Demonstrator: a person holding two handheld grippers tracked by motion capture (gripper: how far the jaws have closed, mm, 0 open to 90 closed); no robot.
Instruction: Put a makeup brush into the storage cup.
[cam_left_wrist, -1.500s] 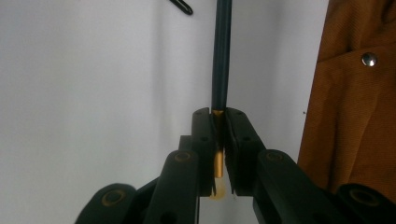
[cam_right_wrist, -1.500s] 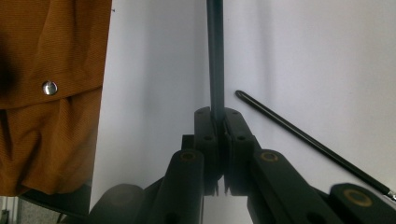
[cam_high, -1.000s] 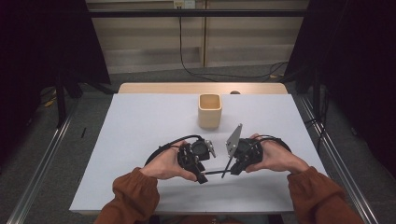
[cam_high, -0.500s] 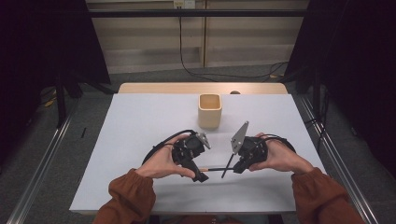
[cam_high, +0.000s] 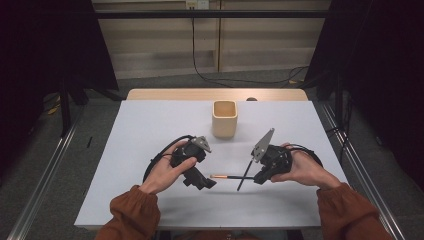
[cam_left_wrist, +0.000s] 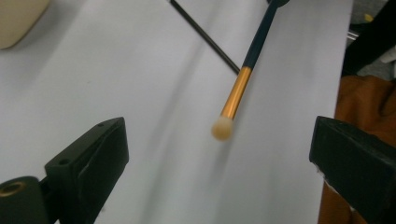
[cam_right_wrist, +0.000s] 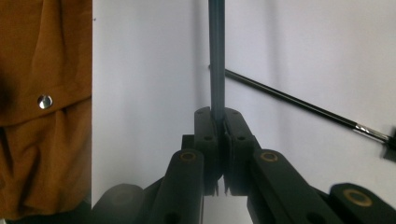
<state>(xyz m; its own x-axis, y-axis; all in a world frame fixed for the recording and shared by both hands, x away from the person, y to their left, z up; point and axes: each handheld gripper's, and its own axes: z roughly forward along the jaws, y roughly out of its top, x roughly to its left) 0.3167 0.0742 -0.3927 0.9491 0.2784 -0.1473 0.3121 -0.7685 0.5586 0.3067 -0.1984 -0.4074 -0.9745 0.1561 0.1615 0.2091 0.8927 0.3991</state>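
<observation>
A brush with a dark handle, gold ferrule (cam_left_wrist: 236, 91) and pale round tip (cam_left_wrist: 222, 128) hangs level just above the white table. My right gripper (cam_high: 258, 178) (cam_right_wrist: 217, 116) is shut on its handle (cam_right_wrist: 216, 70). My left gripper (cam_high: 201, 181) (cam_left_wrist: 218, 156) stands to the left of the brush (cam_high: 227, 176). Its jaws have just been opening and now stand wide. The brush tip points into the gap between them and touches neither pad. A thin black stick (cam_high: 244, 176) (cam_right_wrist: 299, 105) (cam_left_wrist: 205, 39) lies on the table under the brush.
A beige square cup (cam_high: 224, 118) (cam_left_wrist: 14, 18) stands upright behind the grippers, near the table's middle. The white table top (cam_high: 150, 130) ends at a wooden strip at the back. An orange sleeve (cam_right_wrist: 42, 107) lies close beside the right gripper.
My left gripper has opened, let go of the brush tip and drawn back to the left. The right gripper keeps the brush and has barely moved.
</observation>
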